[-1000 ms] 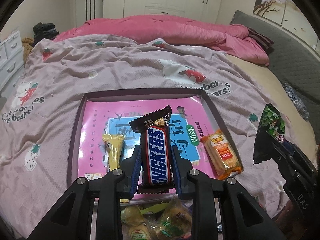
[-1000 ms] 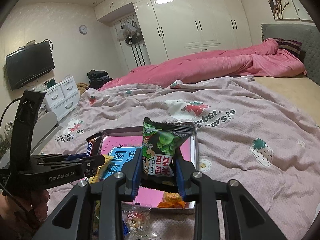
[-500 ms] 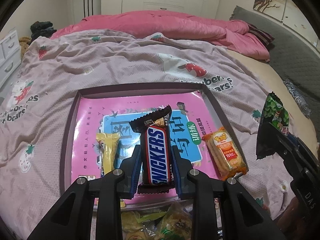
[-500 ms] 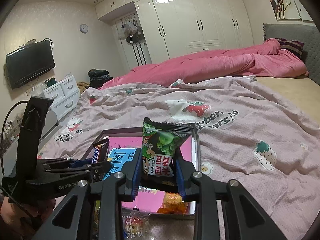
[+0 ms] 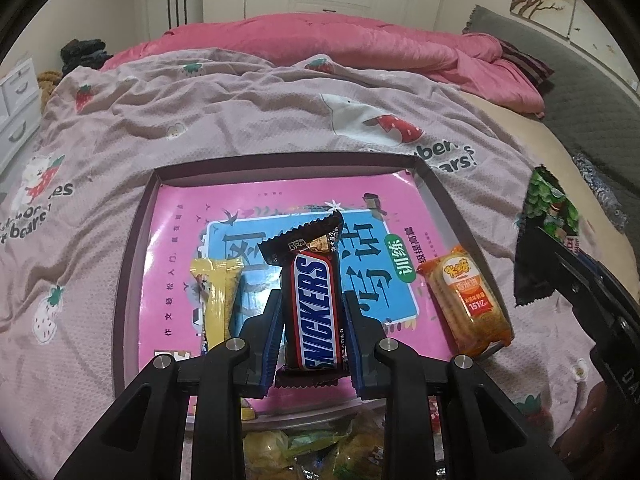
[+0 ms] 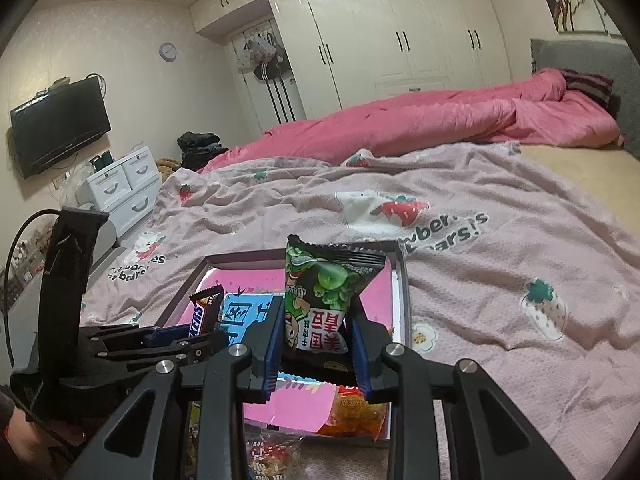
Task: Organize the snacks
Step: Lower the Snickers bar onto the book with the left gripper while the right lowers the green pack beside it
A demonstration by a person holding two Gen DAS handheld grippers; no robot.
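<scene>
My left gripper (image 5: 312, 304) is shut on a Snickers bar (image 5: 316, 276), held upright just above the near part of a shallow dark-rimmed box (image 5: 280, 159) lined with a pink booklet. In the box lie a yellow wrapped snack (image 5: 218, 296) on the left and an orange cracker pack (image 5: 466, 300) on the right. My right gripper (image 6: 316, 320) is shut on a green-and-black pea packet (image 6: 326, 280), held upright above the box's near right corner. The right wrist view also shows the left gripper (image 6: 188, 336) with the Snickers bar (image 6: 202, 314) at the left.
The box rests on a pink strawberry-print sheet (image 5: 240, 112) on a bed. Several loose snack packets (image 5: 320, 452) lie just in front of the box. A pink duvet (image 5: 360, 44) lies behind, white drawers (image 6: 120, 188) stand at the left. A hand (image 6: 24, 440) holds the left gripper.
My left gripper has sunk a little toward the box with the Snickers bar still in it. The right gripper and its packet have stayed where they were.
</scene>
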